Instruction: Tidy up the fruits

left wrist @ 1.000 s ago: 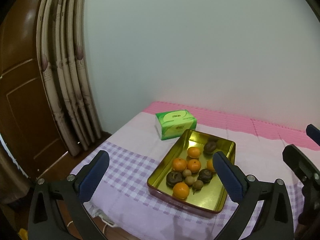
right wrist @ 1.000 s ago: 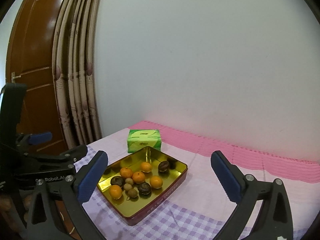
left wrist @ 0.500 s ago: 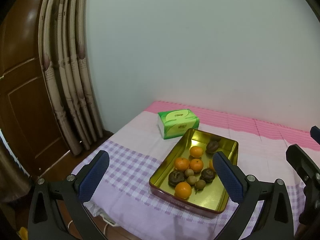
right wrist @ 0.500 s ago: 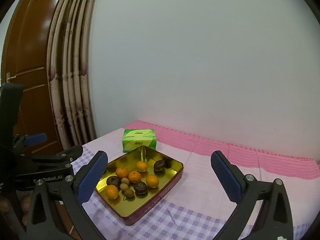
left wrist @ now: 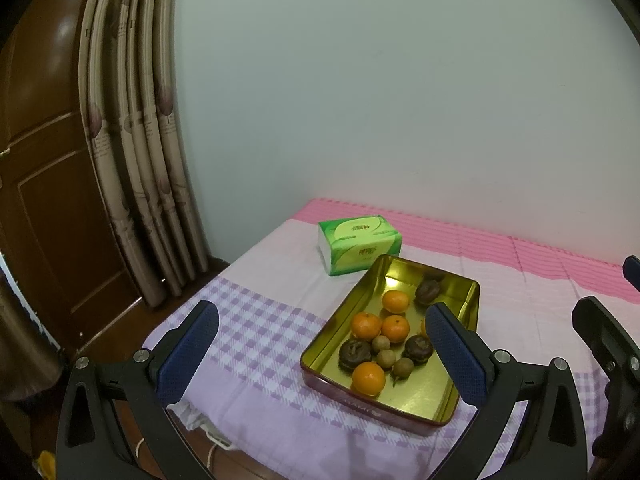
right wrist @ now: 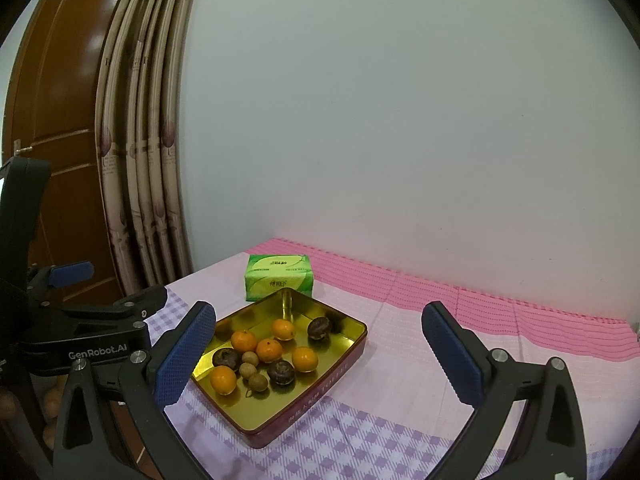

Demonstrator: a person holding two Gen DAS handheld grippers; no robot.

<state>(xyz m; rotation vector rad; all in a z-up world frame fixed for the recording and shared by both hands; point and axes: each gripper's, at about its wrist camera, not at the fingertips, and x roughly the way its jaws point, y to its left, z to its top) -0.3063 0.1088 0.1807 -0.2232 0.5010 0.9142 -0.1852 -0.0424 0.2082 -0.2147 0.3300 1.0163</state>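
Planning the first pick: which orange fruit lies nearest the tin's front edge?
The round orange fruit at the gold metal tin's near-left end; the other four lie farther back.

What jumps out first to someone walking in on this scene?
The gold tin tray of small fruit on the checked cloth: bright oranges among dark wrinkled fruits. Just behind it lies a green tissue pack. Up close, both grippers, left and right, hang open and empty.

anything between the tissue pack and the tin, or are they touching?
Nothing lies between them. In the right wrist view the green tissue pack sits right behind the gold tin's far corner; whether they touch can't be told. The left wrist view shows the same.
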